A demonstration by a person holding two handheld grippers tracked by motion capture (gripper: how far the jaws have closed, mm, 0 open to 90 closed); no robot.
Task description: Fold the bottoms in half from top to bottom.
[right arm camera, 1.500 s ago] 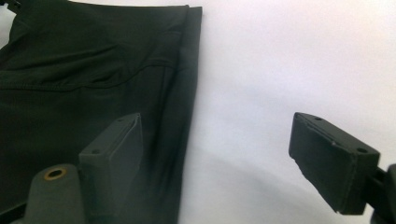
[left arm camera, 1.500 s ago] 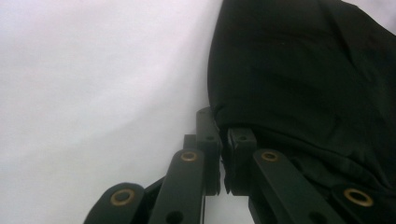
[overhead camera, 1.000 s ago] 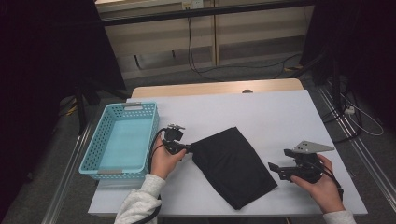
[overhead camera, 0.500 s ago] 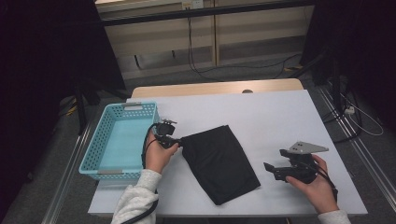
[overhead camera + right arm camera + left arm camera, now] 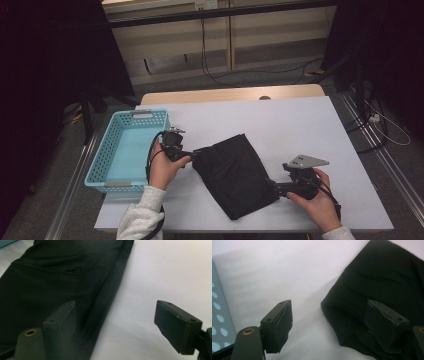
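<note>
Where left tongs (image 5: 328,322) gape, cloth's (image 5: 387,282) folded corner shows close.

A folded black cloth (image 5: 235,175), plain and unpatterned, lies on a white table (image 5: 300,125) with a pale wood strip along its far edge. A light turquoise basket (image 5: 107,170) shows walls perforated in a regular grid of small holes (its two handle tabs look grey). Both grippers, left (image 5: 192,156) and right (image 5: 272,186), are matte black; the right one carries a grey plate. The person's sleeve (image 5: 140,220) is light grey.
</note>
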